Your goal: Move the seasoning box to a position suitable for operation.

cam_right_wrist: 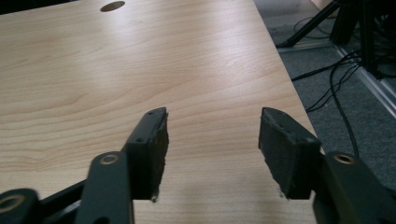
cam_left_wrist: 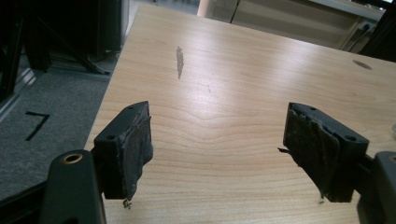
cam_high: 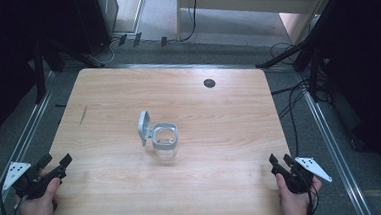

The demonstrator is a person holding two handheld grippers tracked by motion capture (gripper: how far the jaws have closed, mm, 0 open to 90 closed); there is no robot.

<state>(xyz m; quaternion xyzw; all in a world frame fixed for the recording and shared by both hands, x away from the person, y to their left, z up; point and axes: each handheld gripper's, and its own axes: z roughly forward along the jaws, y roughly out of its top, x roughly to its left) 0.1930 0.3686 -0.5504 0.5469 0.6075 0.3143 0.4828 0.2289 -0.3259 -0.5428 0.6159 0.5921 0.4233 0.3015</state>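
Observation:
A clear container with a grey rim [cam_high: 165, 141] stands in the middle of the wooden table [cam_high: 219, 116], its grey hinged lid [cam_high: 143, 125] flipped up on its left side. My left gripper [cam_high: 55, 163] rests at the table's near left corner, held in a hand, jaws open and empty. In the left gripper view its pads [cam_left_wrist: 135, 149] stand wide apart over bare wood. My right gripper [cam_high: 280, 160] sits at the near right edge, also open and empty. Bare wood shows between its pads [cam_right_wrist: 156, 151] in the right gripper view.
A round cable hole [cam_high: 209, 83] lies near the table's far edge. A dark streak [cam_left_wrist: 179, 61] marks the wood at the left. Cables [cam_high: 298, 101] trail over the grey floor to the right, and dark stands [cam_high: 320, 44] rise at both sides.

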